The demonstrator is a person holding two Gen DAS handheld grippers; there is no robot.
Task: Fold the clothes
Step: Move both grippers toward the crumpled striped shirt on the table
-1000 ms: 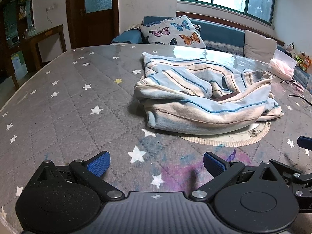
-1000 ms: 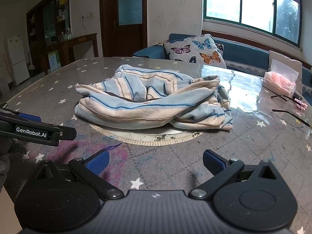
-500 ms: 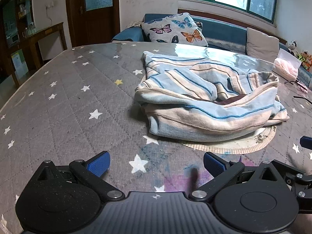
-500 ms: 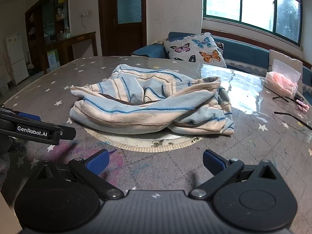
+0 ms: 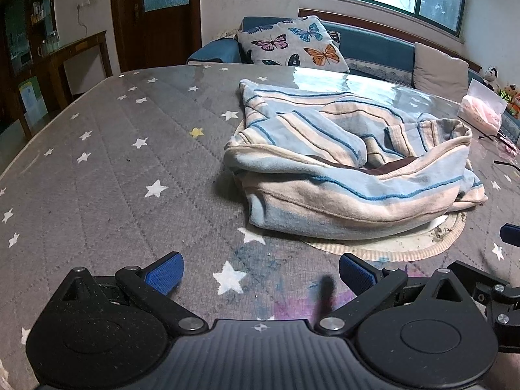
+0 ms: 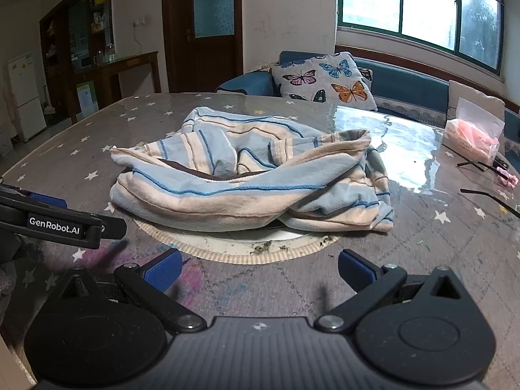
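A crumpled garment with light blue and cream stripes [image 5: 351,175] [image 6: 250,178] lies in a heap in the middle of the grey star-patterned table [image 5: 113,169], partly over a round cream mat [image 6: 247,248]. My left gripper [image 5: 260,271] hovers open over the table, short of the garment's near edge, nothing between its blue pads. My right gripper [image 6: 258,268] is also open and empty, in front of the mat. In the right wrist view the left gripper's black body [image 6: 61,224] shows at the left edge.
A bag of pink items [image 6: 473,133] and thin dark sticks [image 6: 487,195] lie at the table's far right. Behind the table stand a blue sofa with a butterfly cushion [image 5: 292,45], a wooden door and a side desk [image 5: 71,55].
Both grippers have moved forward toward the garment, which now looks larger in both views. Both stay open; the garment has not moved.
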